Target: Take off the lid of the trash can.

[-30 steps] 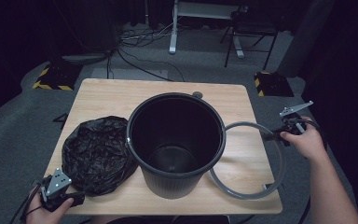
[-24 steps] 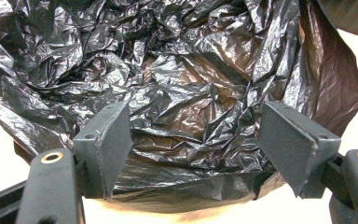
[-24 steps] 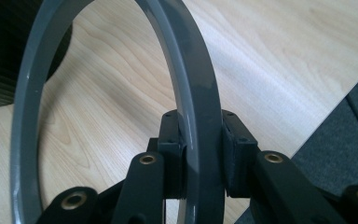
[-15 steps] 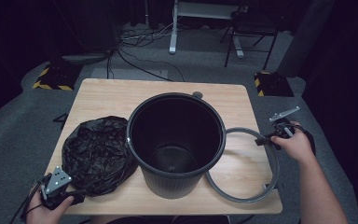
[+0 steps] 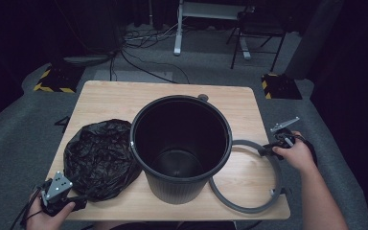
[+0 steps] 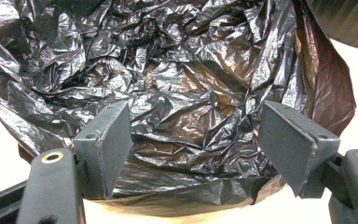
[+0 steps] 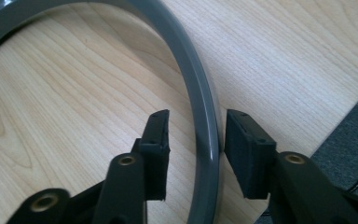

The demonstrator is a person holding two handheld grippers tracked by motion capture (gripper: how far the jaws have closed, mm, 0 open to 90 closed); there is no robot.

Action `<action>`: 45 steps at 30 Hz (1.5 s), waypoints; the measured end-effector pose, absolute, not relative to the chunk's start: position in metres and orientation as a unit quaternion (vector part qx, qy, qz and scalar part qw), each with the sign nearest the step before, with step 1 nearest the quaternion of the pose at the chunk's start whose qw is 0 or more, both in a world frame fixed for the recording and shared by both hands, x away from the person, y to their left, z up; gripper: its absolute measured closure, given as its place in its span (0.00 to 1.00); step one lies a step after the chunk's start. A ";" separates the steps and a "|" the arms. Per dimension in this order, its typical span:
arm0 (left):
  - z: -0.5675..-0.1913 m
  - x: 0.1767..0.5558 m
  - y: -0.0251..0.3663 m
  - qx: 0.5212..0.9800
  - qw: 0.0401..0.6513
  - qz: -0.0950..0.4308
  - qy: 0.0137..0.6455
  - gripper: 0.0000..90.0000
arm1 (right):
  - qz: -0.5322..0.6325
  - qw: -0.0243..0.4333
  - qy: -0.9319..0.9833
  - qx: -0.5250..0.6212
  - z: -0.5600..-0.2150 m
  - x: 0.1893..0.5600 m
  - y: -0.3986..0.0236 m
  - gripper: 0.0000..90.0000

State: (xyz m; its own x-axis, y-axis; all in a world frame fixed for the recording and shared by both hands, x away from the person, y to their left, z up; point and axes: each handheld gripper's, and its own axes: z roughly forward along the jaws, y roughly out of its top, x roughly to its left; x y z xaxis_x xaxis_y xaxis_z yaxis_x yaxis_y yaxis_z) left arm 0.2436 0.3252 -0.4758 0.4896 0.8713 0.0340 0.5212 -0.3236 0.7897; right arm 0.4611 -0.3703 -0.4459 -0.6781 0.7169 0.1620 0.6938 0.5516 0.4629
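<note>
1. dim studio all round, grey carpet, cables and desk legs at the back; in the middle a pale wooden table (image 5: pixel 124 100), bare along its far edge.
2. on the table's right part, lying flat: grey ring (image 5: pixel 274 165), one arc against the foot of the bucket, the opposite arc close to the table's right edge.
3. straddling that ring, right gripper (image 7: pixel 195 140): one pad inside the hoop, one outside, band running up between them. jaws just been opening; a sliver of wood visible between the inner pad and the band, outer pad right at the band's edge, so apparently loose rather than clamped.
4. in the high view, right gripper (image 5: pixel 268 152) at the ring's right-hand arc, held by the right hand (image 5: pixel 297 154) out past the table edge.
5. just beyond the ring, away from the right gripper: black bucket (image 5: pixel 181 143), upright, mouth open, dark inside.
6. on the bucket's far side from that gripper, pressed against its wall: crumpled black bag (image 5: pixel 100 158), glossy and creased.
7. at the bag's near edge, left gripper (image 6: pixel 196 140), jaws spread wide, plastic heaped just ahead of the pads and between them, not pinched.
8. in the high view, left gripper (image 5: pixel 69 203) at the table's near left corner, grey plate on top, left hand (image 5: pixel 48 215) beneath.
</note>
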 end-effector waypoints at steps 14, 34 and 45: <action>-0.461 0.261 0.329 0.756 0.410 0.245 0.447 0.20 | 0.316 0.109 0.860 0.386 -0.395 0.426 -0.369 0.33; -0.466 0.333 0.302 0.765 0.400 0.211 0.459 0.30 | 0.300 0.140 0.876 0.349 -0.394 0.358 -0.364 0.33; -0.493 0.360 0.289 0.789 0.349 0.196 0.465 0.31 | 0.320 0.149 0.867 0.351 -0.402 0.349 -0.342 0.26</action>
State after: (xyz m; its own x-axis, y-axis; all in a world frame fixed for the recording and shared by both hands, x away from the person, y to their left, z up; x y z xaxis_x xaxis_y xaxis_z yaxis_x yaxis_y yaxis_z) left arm 0.3601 0.2891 -0.4929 0.4906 0.8712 -0.0155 0.5974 -0.3233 0.7338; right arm 0.3491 -0.3424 -0.4024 -0.7100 0.7034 -0.0339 0.5128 0.5493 0.6598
